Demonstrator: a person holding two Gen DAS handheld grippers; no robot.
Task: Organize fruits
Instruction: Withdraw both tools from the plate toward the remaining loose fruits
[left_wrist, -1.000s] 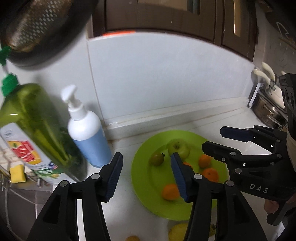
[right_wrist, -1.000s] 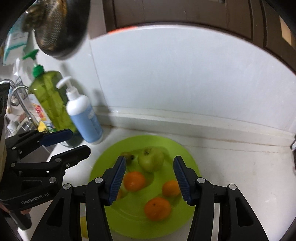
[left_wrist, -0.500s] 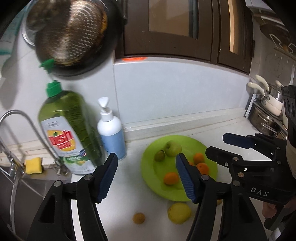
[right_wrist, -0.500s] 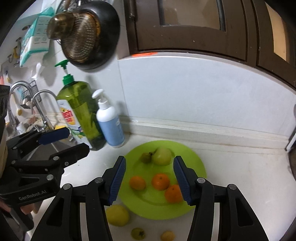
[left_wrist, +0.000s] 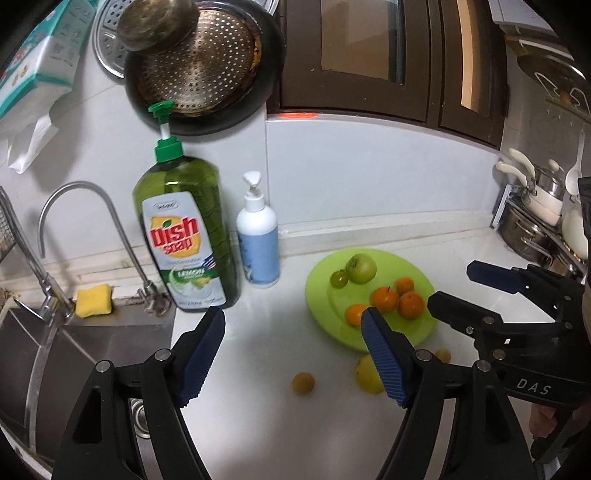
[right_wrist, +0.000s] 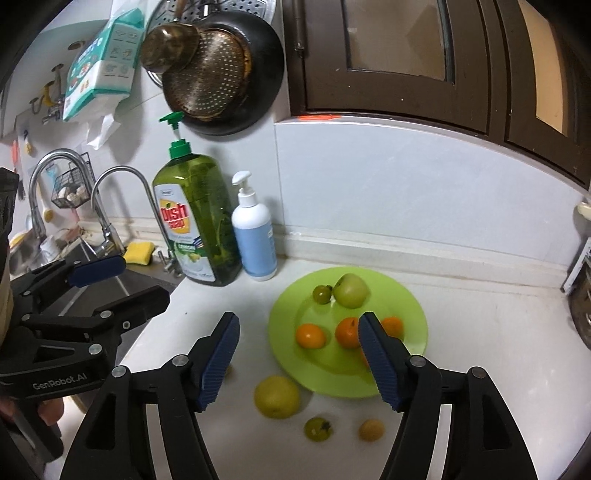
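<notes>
Both tools empty, jaws opening: left tool (left_wrist: 293, 356), right tool (right_wrist: 299, 358), readying next pick. Oranges, green apple (right_wrist: 350, 290) grouped on green plate (right_wrist: 413, 310); yellow fruit (right_wrist: 276, 397) on counter (right_wrist: 480, 332) just before plate, unsorted.

Fourth orange (right_wrist: 364, 357) behind gripper finger (right_wrist: 380, 363)

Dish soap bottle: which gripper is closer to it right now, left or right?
Left. The left gripper hangs just in front of the dish soap bottle, jaws opening on nothing. The right gripper sits farther along the counter, by the green plate, jaws also opening, empty.
</notes>
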